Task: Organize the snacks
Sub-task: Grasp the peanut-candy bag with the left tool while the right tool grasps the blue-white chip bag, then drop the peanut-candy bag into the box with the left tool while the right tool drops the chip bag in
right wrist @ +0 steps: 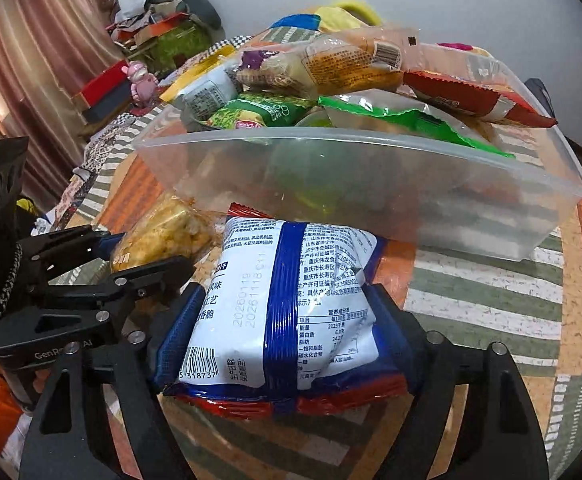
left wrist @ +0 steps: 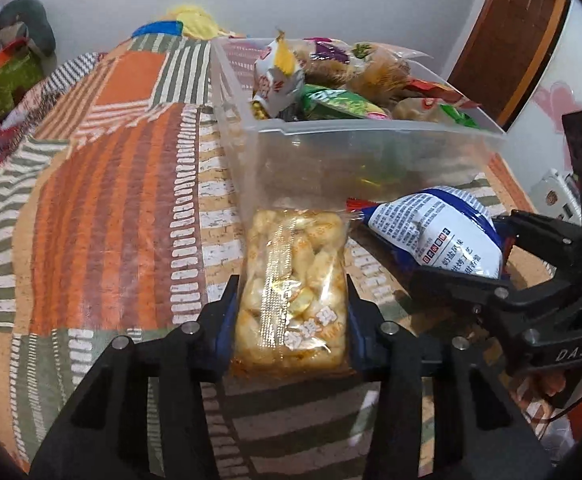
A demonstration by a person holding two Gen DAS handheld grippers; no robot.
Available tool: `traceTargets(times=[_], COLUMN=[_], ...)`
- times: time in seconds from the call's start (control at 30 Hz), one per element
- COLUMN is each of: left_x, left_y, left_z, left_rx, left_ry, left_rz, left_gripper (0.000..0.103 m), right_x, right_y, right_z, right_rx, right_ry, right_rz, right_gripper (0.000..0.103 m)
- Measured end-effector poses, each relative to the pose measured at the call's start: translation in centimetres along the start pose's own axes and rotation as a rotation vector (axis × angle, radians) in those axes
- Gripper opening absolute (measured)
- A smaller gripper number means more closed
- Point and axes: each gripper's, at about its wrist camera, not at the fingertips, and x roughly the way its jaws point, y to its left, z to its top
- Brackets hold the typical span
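My left gripper (left wrist: 291, 296) is shut on a clear packet of yellow puffed snacks (left wrist: 293, 284), held just in front of a clear plastic bin (left wrist: 371, 148). My right gripper (right wrist: 287, 300) is shut on a white and blue snack packet (right wrist: 287, 300), also just in front of the bin (right wrist: 411, 184). The bin is piled with several snack packets. In the left wrist view the right gripper (left wrist: 487, 248) holds the blue packet (left wrist: 435, 232) to the right. In the right wrist view the left gripper (right wrist: 131, 252) holds the yellow packet (right wrist: 163, 236) to the left.
The bin stands on a surface covered by an orange, green and white striped cloth (left wrist: 111, 208). Boxes and a pink toy (right wrist: 143, 80) lie at the far left. A brown door (left wrist: 511, 32) is at the far right, beyond a white wall.
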Motion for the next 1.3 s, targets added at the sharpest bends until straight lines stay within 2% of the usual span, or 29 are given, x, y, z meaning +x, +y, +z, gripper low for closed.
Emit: traceTargets(times=[0.17,0.37,0.53,0.8,1.07,1.3], left_x=[-1.4,-4.2,-6.4,-8.8,-8.9,-7.0], left_y=[-1.0,-1.4,-2.1,-3.7,-4.3,-4.9], left_z=[-0.5,-0.4,0.5,3.1,6.6,9.6], left_rx=[0.011,-0.009,-0.015,-0.02,-0.032,-0.047], left_ry=[-0.008,-0.048,-0.093,-0.169,-0.22,-0.232], left_rz=[0.004,-0.002,-0.011,-0.02,-0.013,0.009], left_gripper=[0.045,0.045,0.045,0.045,0.045,0.045], right_x=[-0.9,-2.4,-5.0,-9.1,-11.2,-11.0], right_y=[-0.2,-0.7,-1.0,-2.1,-4.1,-6.2], right_z=[-0.6,-1.5,-2.1,-0.9,1.5,3.9], right_rx=[-0.002,0.02,0.029,0.051,0.074,0.117], right_ry=[-0.028,-0.059,-0.113,-0.23,-0.331,-0.377], right_rz=[-0.006,-0.013,-0.028,-0.058,-0.101,-0.125], right_gripper=[0.069,0.067,0.067,0.068,0.068,0.068])
